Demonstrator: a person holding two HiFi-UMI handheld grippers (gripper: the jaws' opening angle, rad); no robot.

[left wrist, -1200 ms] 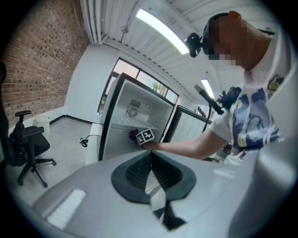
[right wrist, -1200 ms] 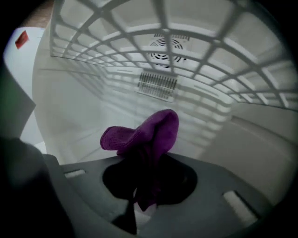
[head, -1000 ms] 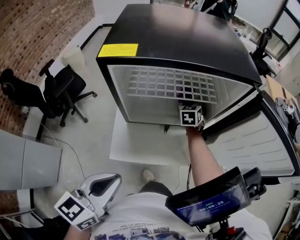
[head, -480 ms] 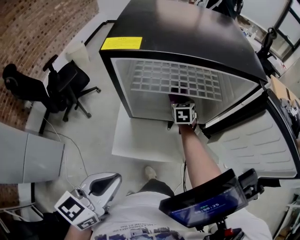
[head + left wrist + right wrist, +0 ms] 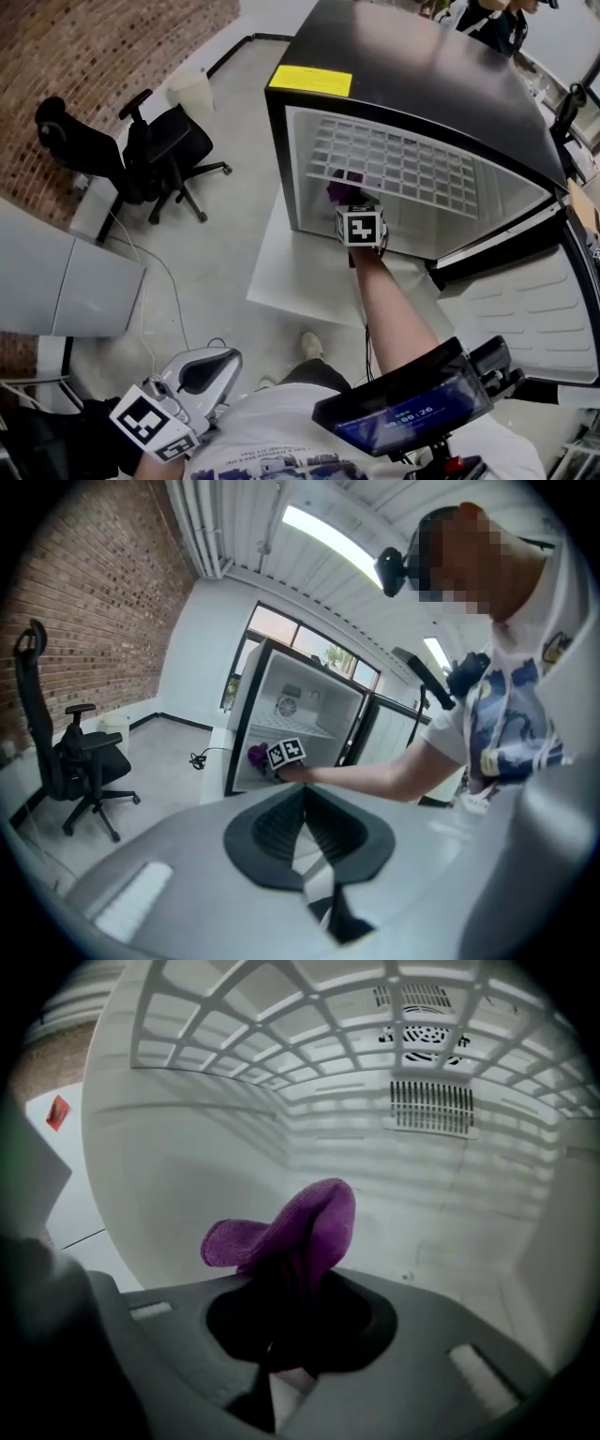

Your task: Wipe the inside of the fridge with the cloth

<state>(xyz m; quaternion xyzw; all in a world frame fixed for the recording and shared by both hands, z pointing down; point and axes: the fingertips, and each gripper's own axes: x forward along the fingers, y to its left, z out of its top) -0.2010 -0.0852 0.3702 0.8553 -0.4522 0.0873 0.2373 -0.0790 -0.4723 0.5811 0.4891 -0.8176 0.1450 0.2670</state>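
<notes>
Cloth [image 5: 300, 1222] clamped in right gripper [image 5: 286, 1335], bunched tip projected forward, inside fridge [image 5: 422, 75] by front left corner, under wire shelf [image 5: 403, 169]. Left wall judged nearest, ahead-left of cloth. Left gripper [image 5: 305, 827] held well apart, jaws pressed together, nothing between.

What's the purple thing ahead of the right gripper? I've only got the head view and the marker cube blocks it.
Observer: A purple microfibre cloth. The right gripper is shut on its lower end, and the rest stands up in a fold.
Operator: And the other one?
Observer: The left gripper is shut with nothing between its jaws, and it points at the black fridge from a distance.
Operator: Anything further in?
Observer: A slotted vent grille on the white back wall.
</notes>
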